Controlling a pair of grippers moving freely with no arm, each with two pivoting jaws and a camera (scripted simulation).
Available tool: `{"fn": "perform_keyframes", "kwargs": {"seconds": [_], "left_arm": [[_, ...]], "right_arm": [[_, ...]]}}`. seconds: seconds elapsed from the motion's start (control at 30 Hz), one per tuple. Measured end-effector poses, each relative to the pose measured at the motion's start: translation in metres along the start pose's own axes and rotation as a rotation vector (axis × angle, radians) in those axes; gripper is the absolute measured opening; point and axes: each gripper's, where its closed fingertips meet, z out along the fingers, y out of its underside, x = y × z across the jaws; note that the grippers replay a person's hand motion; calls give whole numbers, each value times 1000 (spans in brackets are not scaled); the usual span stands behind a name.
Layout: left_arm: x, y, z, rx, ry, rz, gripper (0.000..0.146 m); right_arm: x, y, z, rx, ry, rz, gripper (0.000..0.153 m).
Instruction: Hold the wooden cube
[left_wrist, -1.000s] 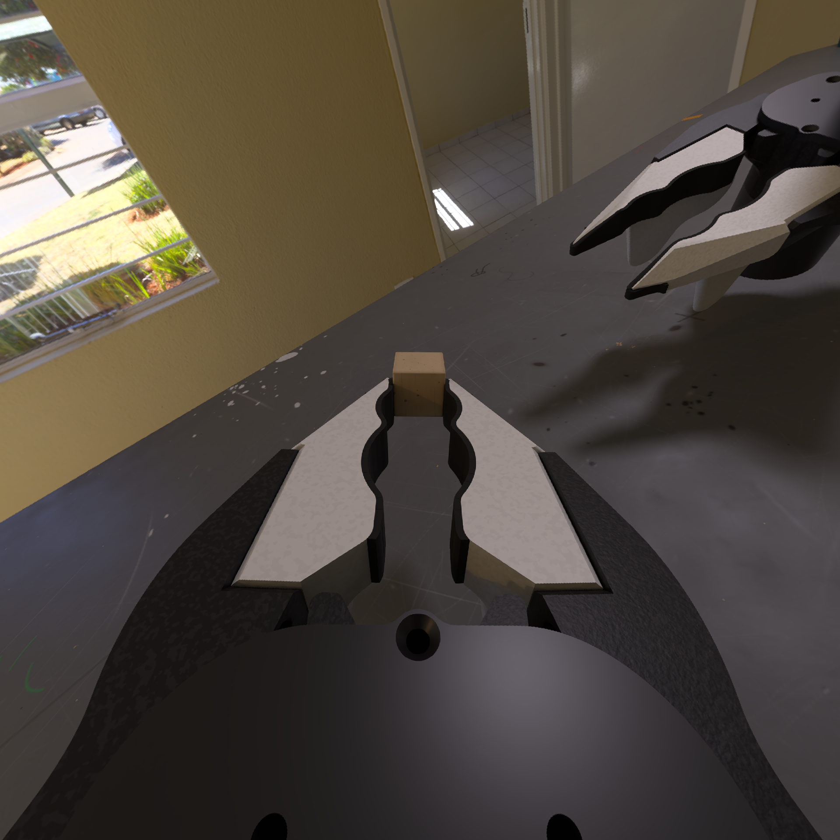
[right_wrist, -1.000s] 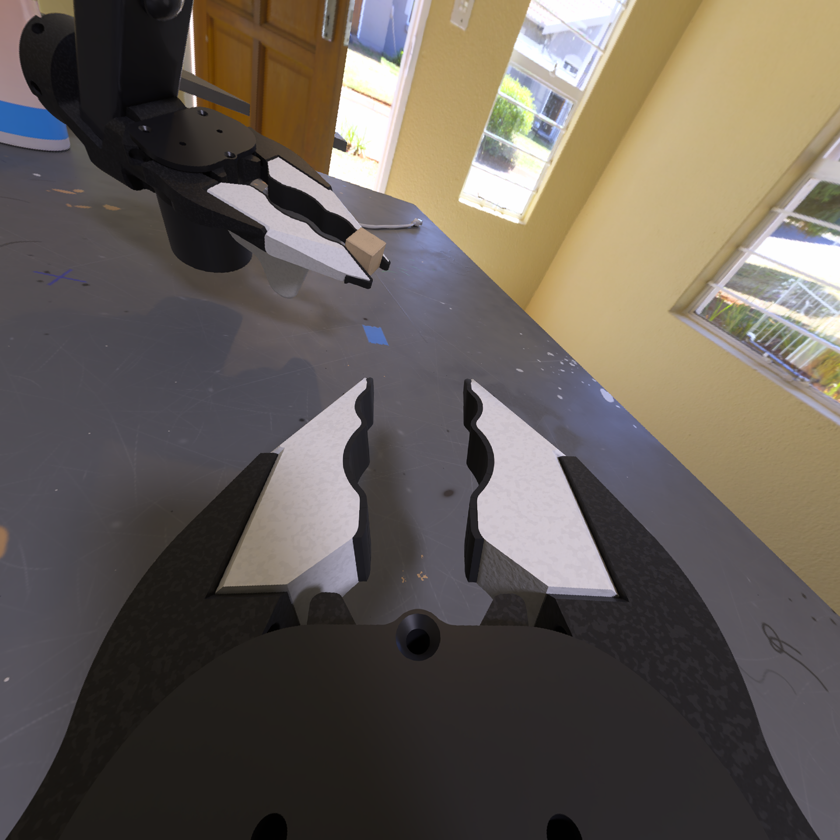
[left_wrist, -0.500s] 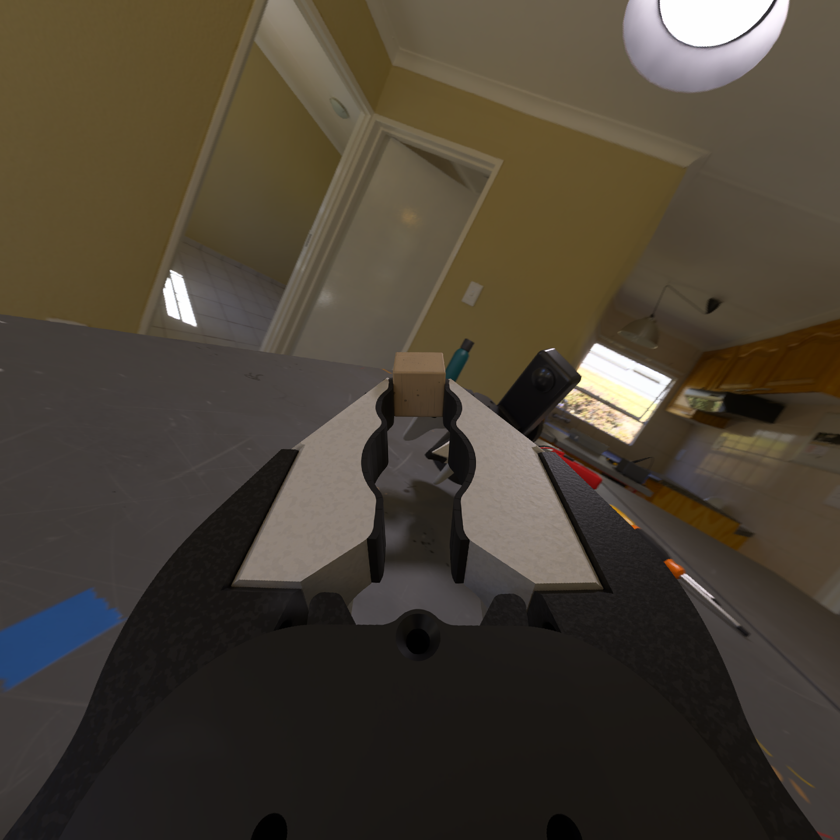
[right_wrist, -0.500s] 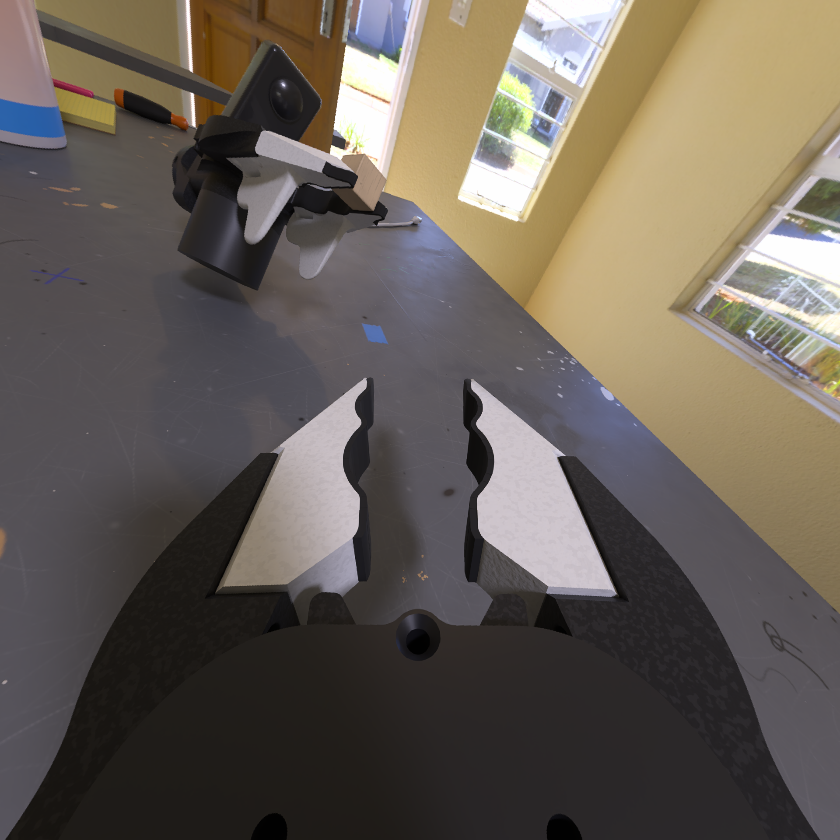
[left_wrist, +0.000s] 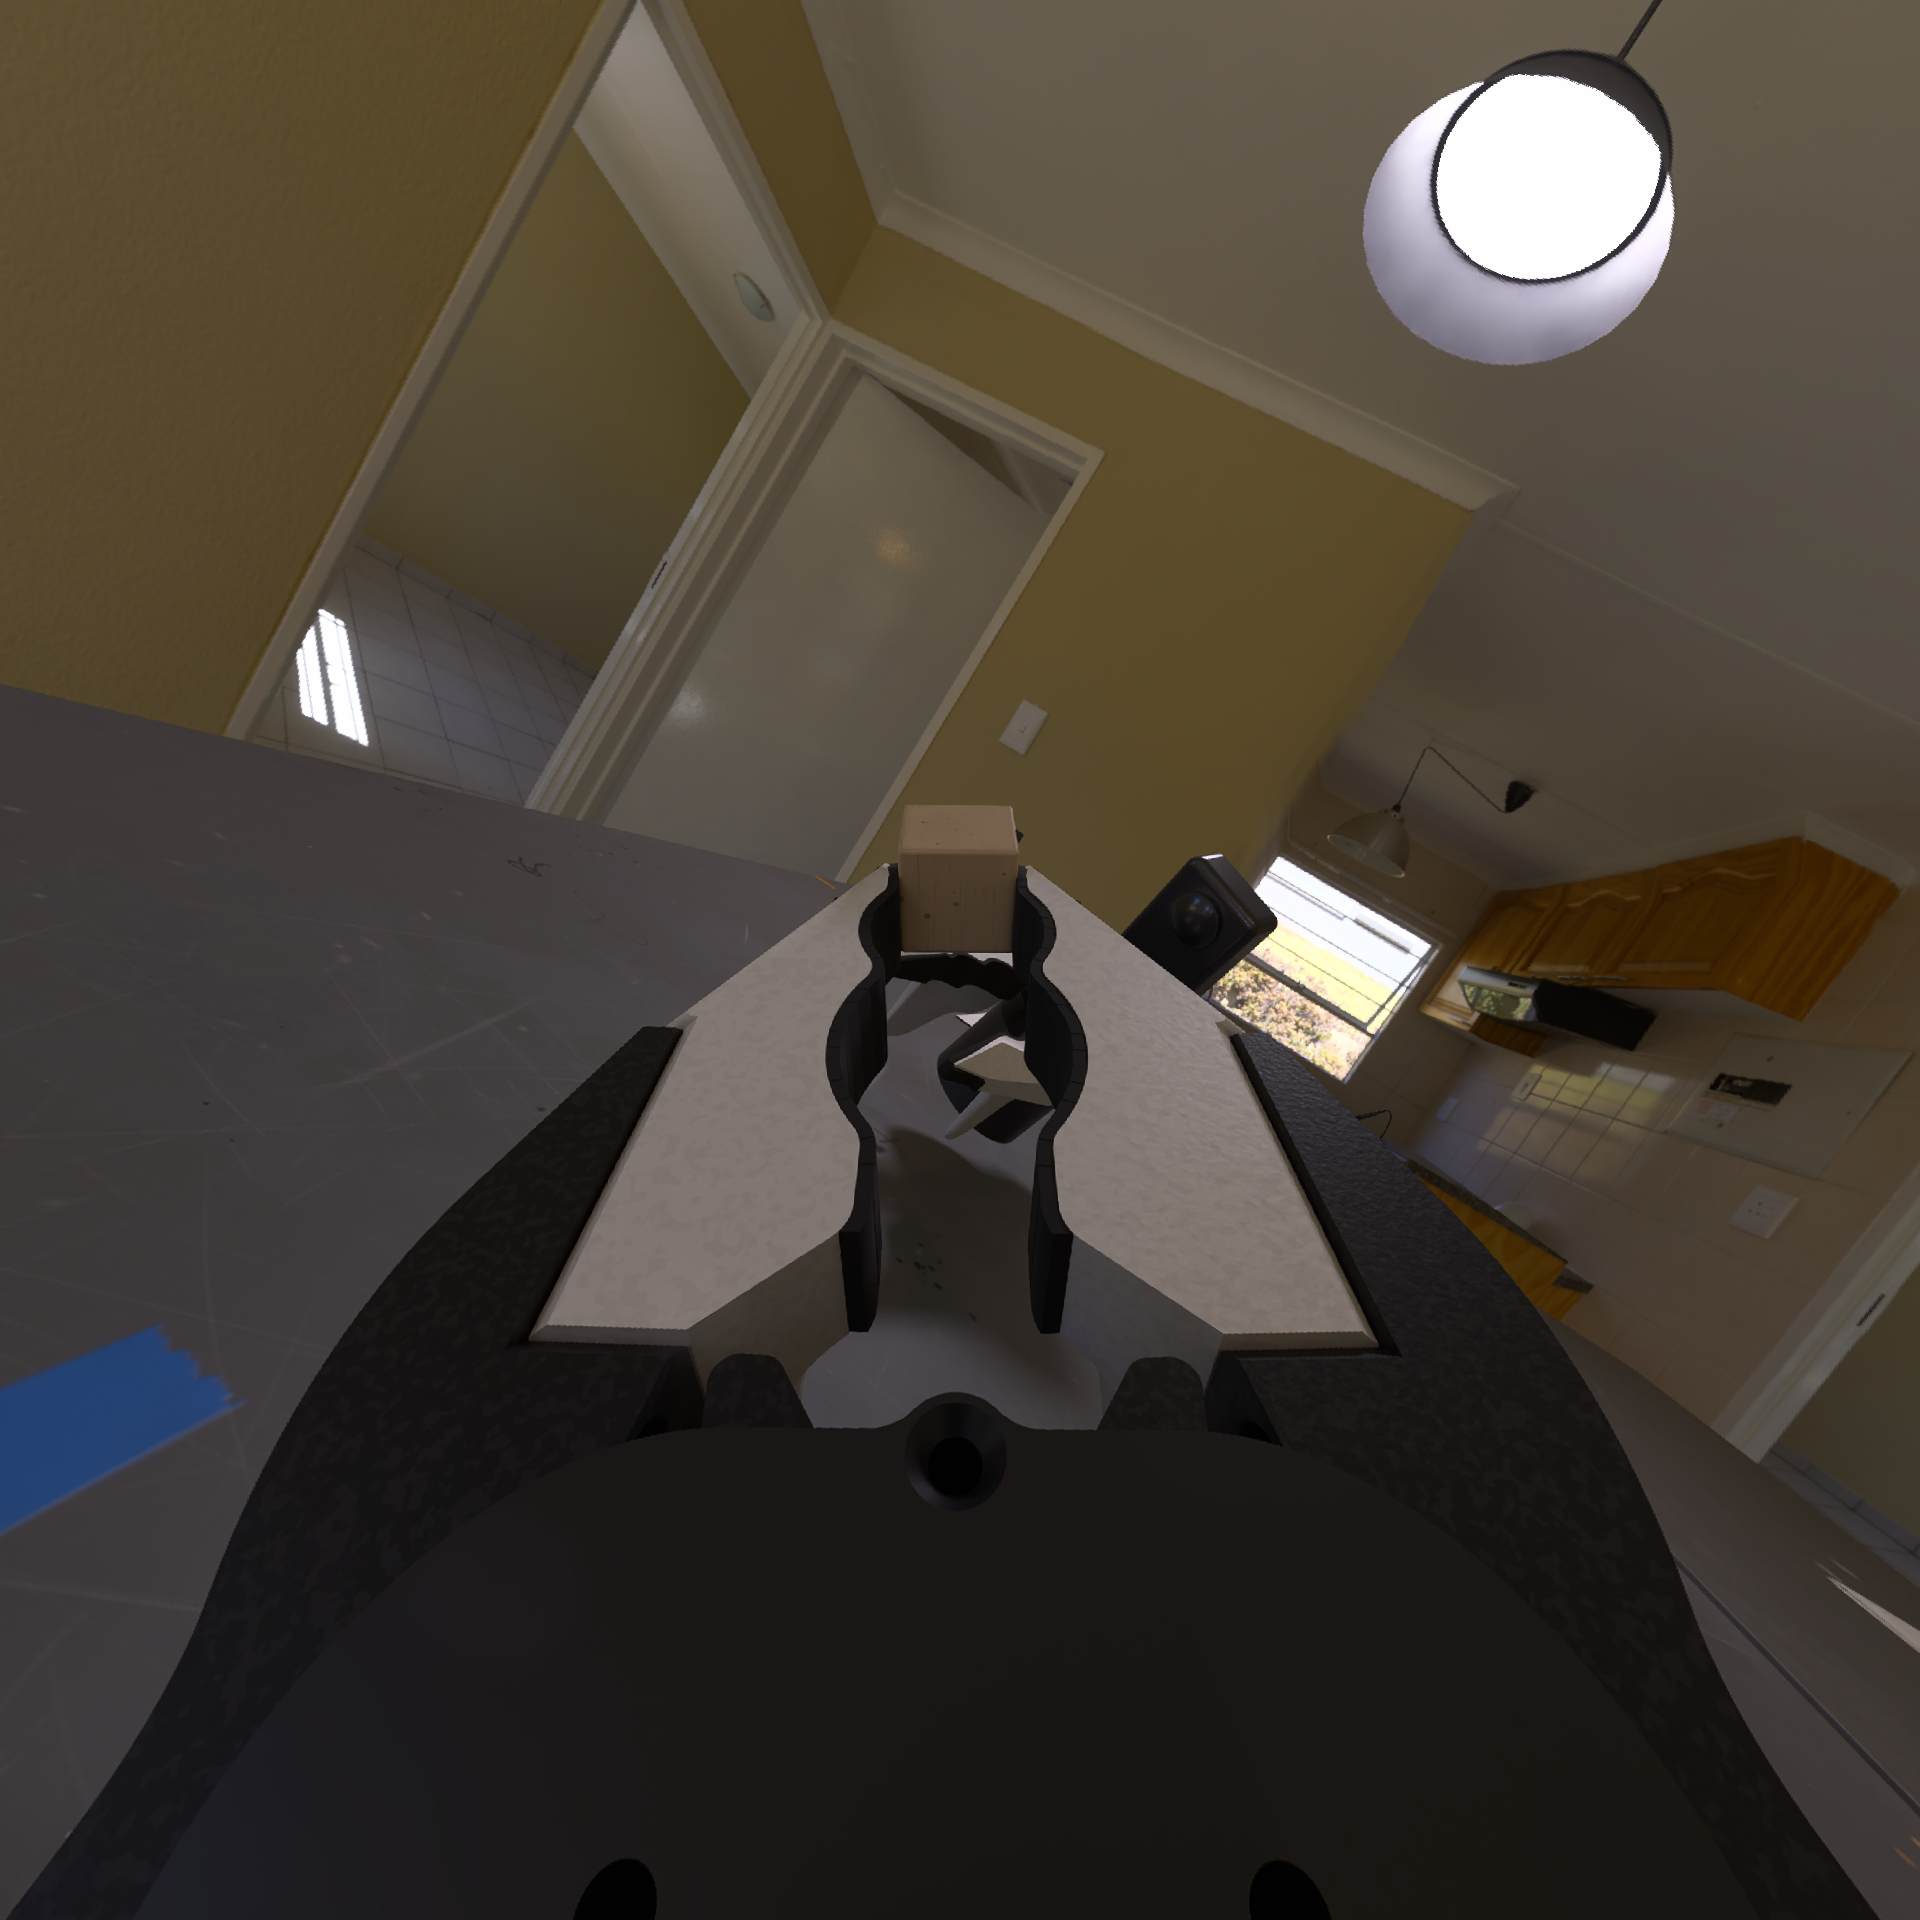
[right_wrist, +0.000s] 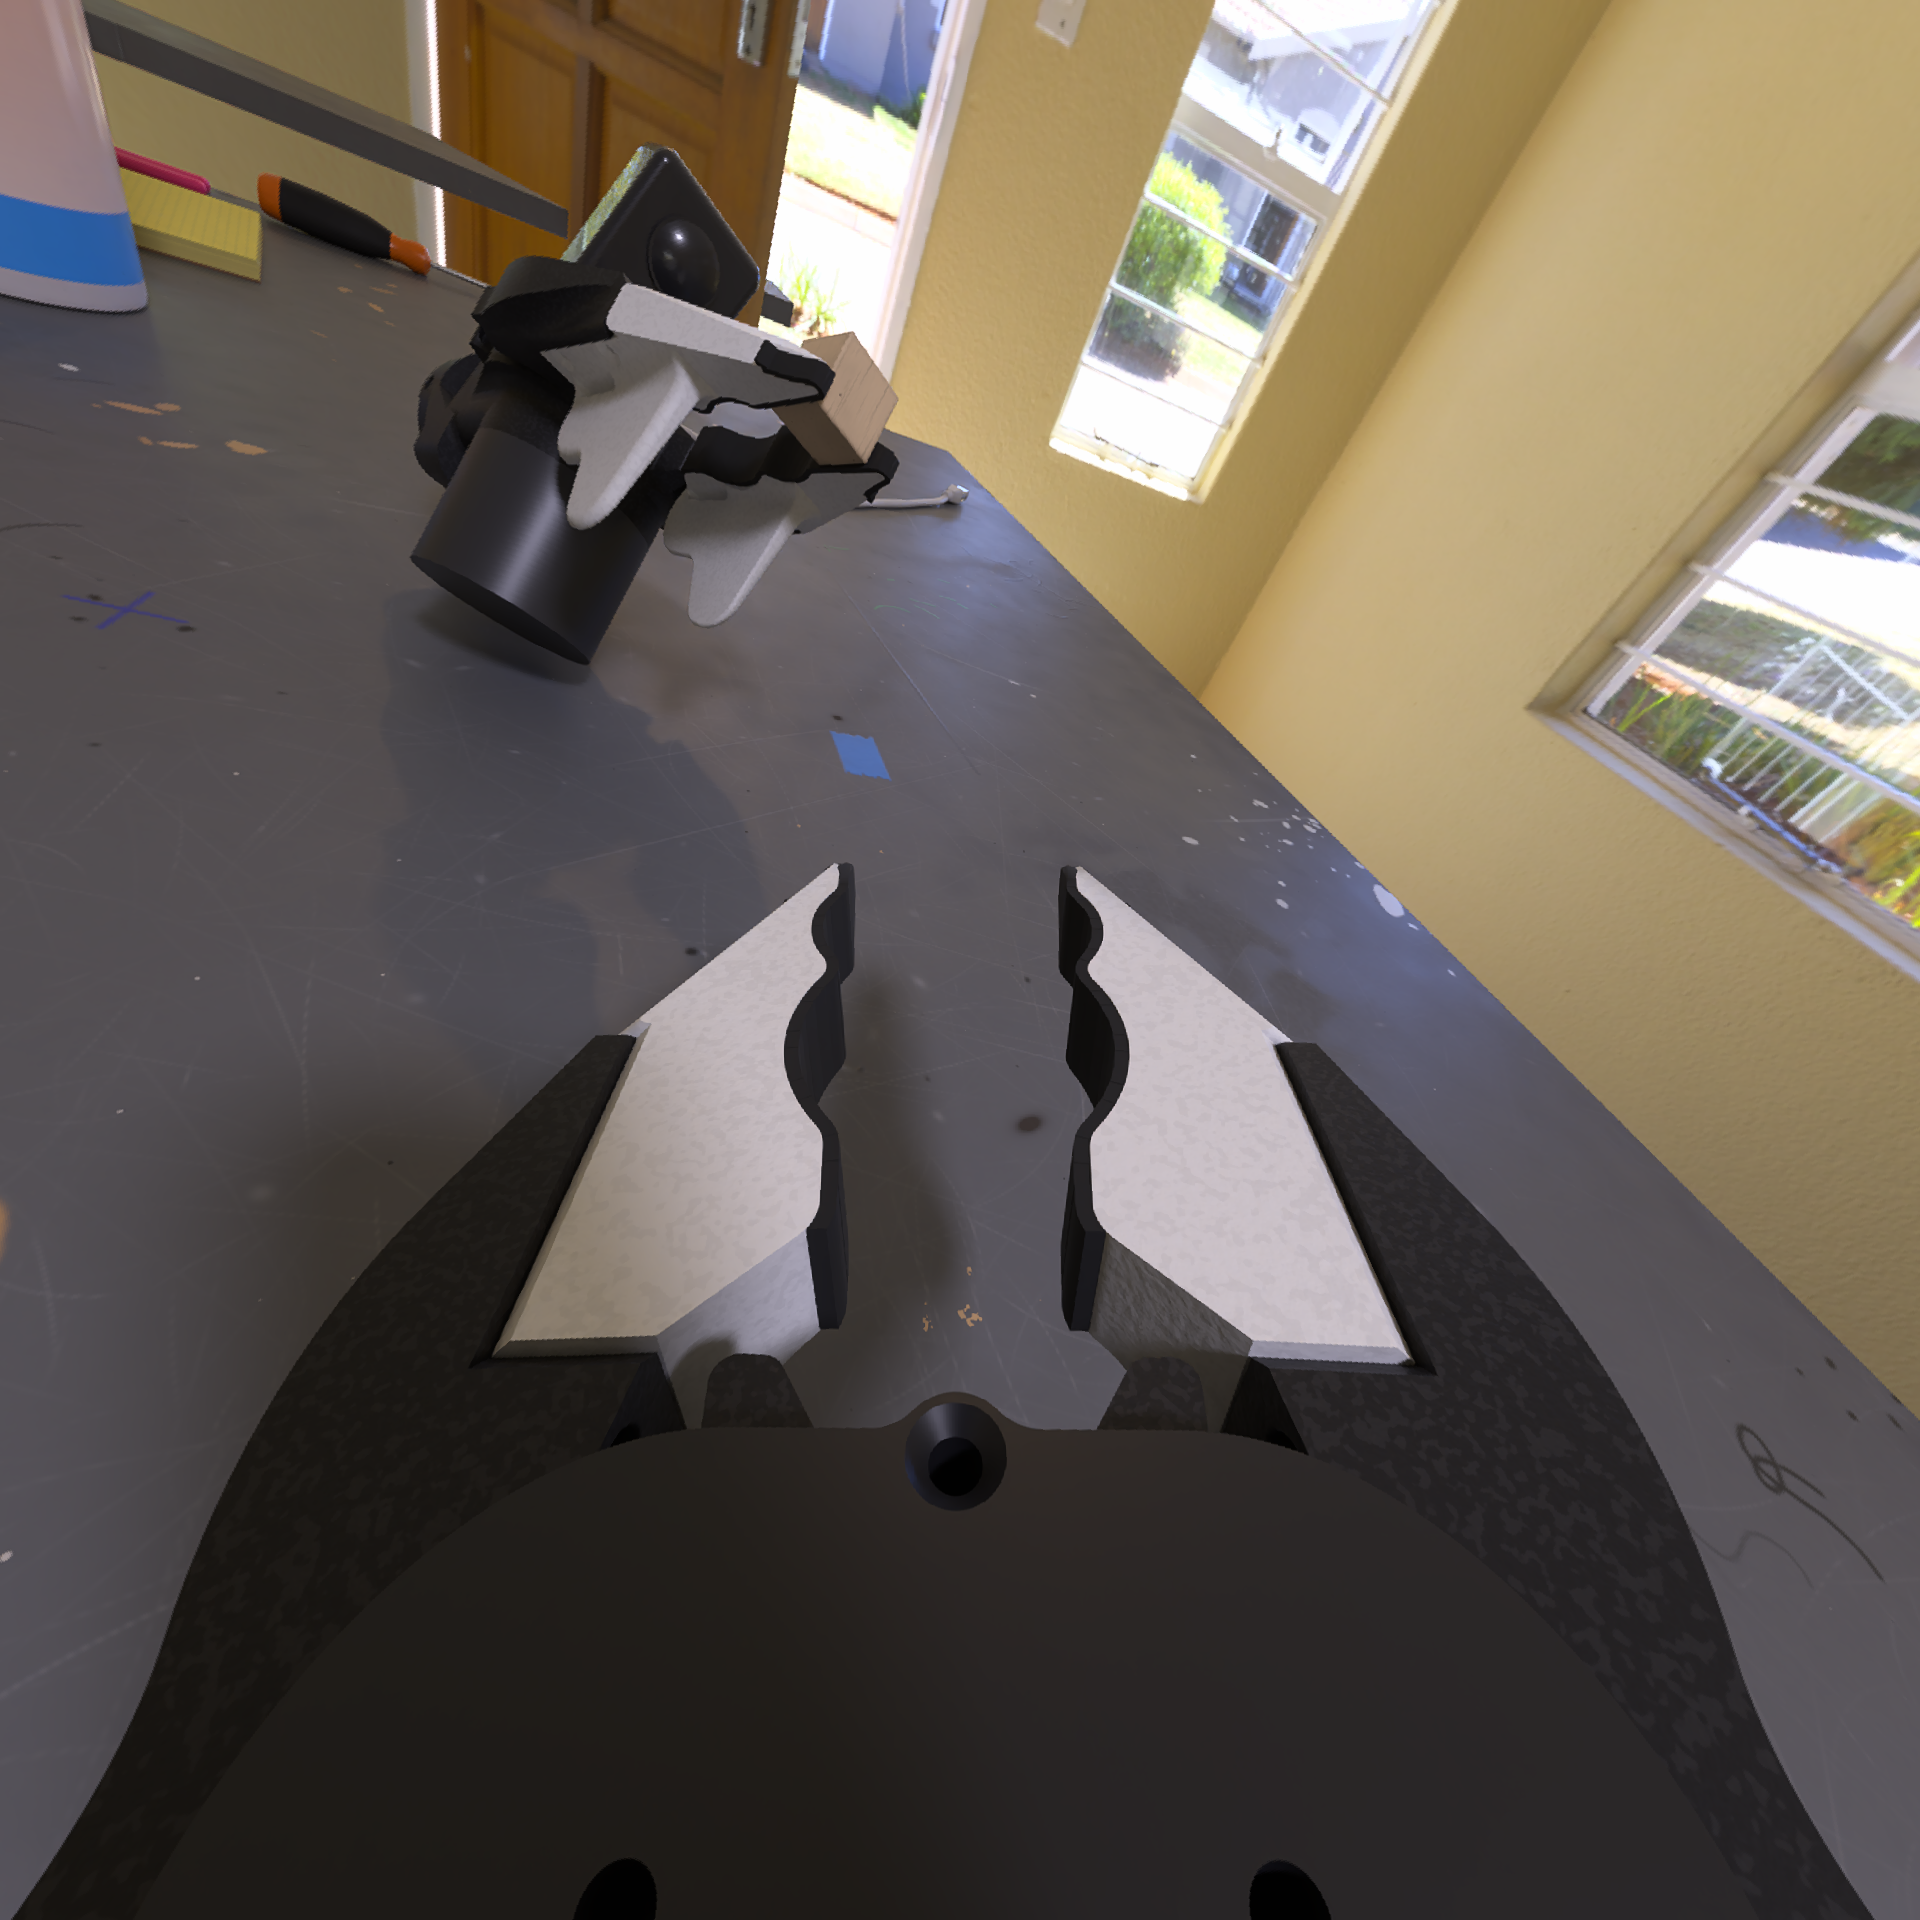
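Since half a second ago the left hand-held gripper (left_wrist: 956, 883) has tipped further upward, so more ceiling and the round ceiling lamp (left_wrist: 1522, 197) fill its view, and less of the grey surface (left_wrist: 312, 987) shows at the left. The right hand-held gripper has not shifted.

In the left wrist view the wooden cube (left_wrist: 956, 878) sits pinched between the two fingertips, its top rising above them. It is pale, light-grained wood with square faces and no long axis; one face looks straight back at the camera. A strip of blue tape (left_wrist: 99, 1413) lies on the surface at the left. Through the gap between the fingers, parts of the right hand-held gripper show farther off.

The right wrist view shows what the first cannot: the left hand-held gripper (right_wrist: 831, 416) from the side, lifted clear of the surface (right_wrist: 312, 883) and tilted nose-up, the wooden cube (right_wrist: 847, 400) held at its tip and turned corner-on. The right hand-held gripper (right_wrist: 956, 894) is spread, with nothing between its fingers, low over the surface. A small blue tape square (right_wrist: 860, 753) lies between the two grippers. A screwdriver (right_wrist: 343, 220), a yellow pad (right_wrist: 203, 234) and a white and blue cone (right_wrist: 57, 187) sit at the far left.
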Motion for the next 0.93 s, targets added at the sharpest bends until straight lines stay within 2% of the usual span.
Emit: {"fn": "perform_keyframes", "kwargs": {"seconds": [0.23, 0.3, 0.37, 0.5, 0.67, 0.77, 0.93], "left_arm": [[1, -1, 1, 2, 3, -5, 20], [2, 2, 4, -50, -16, 61, 20], [2, 9, 8, -171, -74, 221, 20], [0, 21, 19, -467, -184, 687, 20], [5, 19, 35, -637, -189, 1256, 20], [7, 22, 39, -707, -182, 1473, 20], [6, 32, 42, -771, -173, 1606, 20]], "right_arm": [[-1, 1, 1, -12, -6, 3, 39], [-1, 1, 2, -28, -44, 39, 37], [-1, -7, 4, -36, -130, 136, 37], [6, -34, 11, -65, -386, 365, 42], [8, -70, 13, -150, -757, 652, 49], [6, -68, 15, -264, -805, 635, 49], [-5, -61, 15, -384, -822, 558, 49]]}}
